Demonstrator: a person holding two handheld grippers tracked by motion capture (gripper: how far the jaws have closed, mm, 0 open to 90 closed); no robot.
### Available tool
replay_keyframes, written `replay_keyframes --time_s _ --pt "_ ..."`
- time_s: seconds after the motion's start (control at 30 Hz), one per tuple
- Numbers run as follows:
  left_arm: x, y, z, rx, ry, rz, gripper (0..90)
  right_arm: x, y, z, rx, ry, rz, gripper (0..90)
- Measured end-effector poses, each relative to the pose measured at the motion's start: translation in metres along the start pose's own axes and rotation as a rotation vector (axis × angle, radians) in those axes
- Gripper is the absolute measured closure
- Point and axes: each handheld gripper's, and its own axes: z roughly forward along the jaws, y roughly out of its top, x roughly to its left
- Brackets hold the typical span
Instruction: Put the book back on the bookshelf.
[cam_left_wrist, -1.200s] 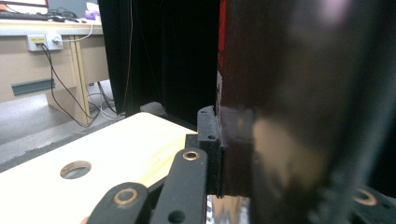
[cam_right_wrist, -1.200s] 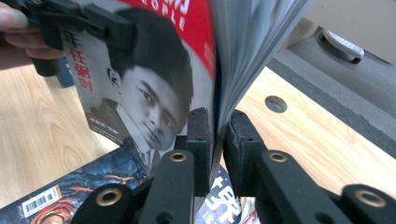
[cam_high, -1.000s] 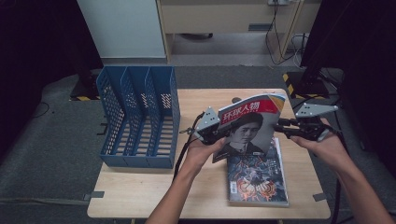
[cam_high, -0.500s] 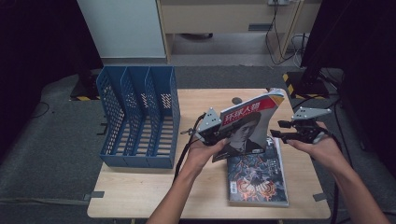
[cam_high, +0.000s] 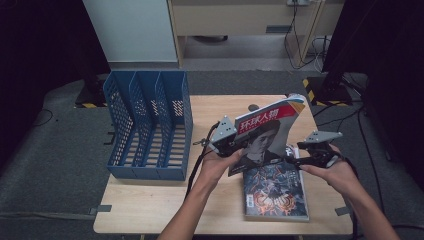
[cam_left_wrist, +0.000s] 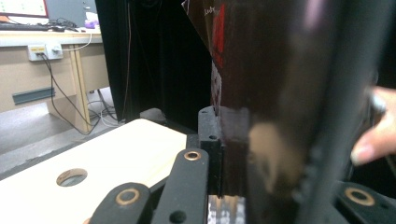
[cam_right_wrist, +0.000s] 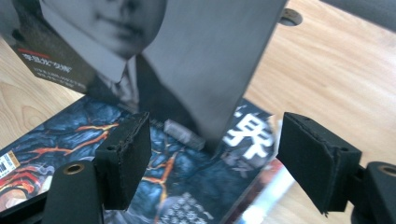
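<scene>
High view, left to right: the blue file rack (cam_high: 149, 127) is standing on the left part of the desk (cam_high: 150, 210), its three slots holding nothing. Just right of it the left hand-held gripper (cam_high: 226, 141) is staying put and keeping its jaws clamped on the left edge of the portrait magazine (cam_high: 265, 136), which is standing nearly upright and leaning a little toward the rack. In the left gripper view the glossy cover (cam_left_wrist: 280, 93) is sitting pinched against the inner pad, close to the lens.

Further right, the right hand-held gripper (cam_high: 311, 159) is no longer gripping the magazine's right edge — a second ago it was level with that edge, and now it is sitting lower, beside the bottom corner. Its jaws have just been opening, and in the right gripper view the pads (cam_right_wrist: 125, 156) are standing well apart with the magazine's lower corner (cam_right_wrist: 205, 84) hanging between and above them, untouched. Beneath lies the dark magazine (cam_right_wrist: 154, 172), flat on the desk.

So the handover appears to be finishing: the left gripper alone is carrying the portrait magazine, probably freeing it to swing toward a slot in the rack — while the right one seems to be turning to the dark magazine.
</scene>
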Motion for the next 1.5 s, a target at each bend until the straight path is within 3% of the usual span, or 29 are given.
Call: replay_keyframes --time_s 0.1,0.17,0.27,0.33,0.5,0.7,0.93,1.5 --pt "-0.001 0.002 -0.001 -0.003 -0.001 0.003 86.7 0.004 -0.008 0.006 0.014 0.001 0.016 25.9" --pt "-0.002 0.006 -0.003 -0.008 0.008 0.010 86.6 0.009 -0.017 0.011 0.031 -0.024 0.027 25.8" --pt "0.002 0.010 -0.007 -0.017 0.011 -0.005 86.6 0.015 -0.031 0.017 0.030 -0.047 0.126 19.4" --pt "0.003 0.013 -0.009 -0.017 0.017 -0.004 86.6 0.020 -0.039 0.020 0.012 -0.053 0.150 18.6" --pt "0.003 0.020 -0.014 -0.022 0.035 0.001 86.7 0.029 -0.053 0.027 -0.023 -0.065 0.162 16.4" --pt "0.003 0.032 -0.033 -0.040 0.069 -0.008 86.7 0.037 -0.066 0.022 -0.045 -0.099 0.159 16.6" --pt "0.011 0.043 -0.052 -0.061 0.098 -0.012 86.7 0.036 -0.067 0.026 -0.045 -0.117 0.172 16.6" --pt "0.025 0.052 -0.101 -0.110 0.162 -0.024 86.6 0.031 -0.070 0.023 -0.042 -0.153 0.173 17.4"
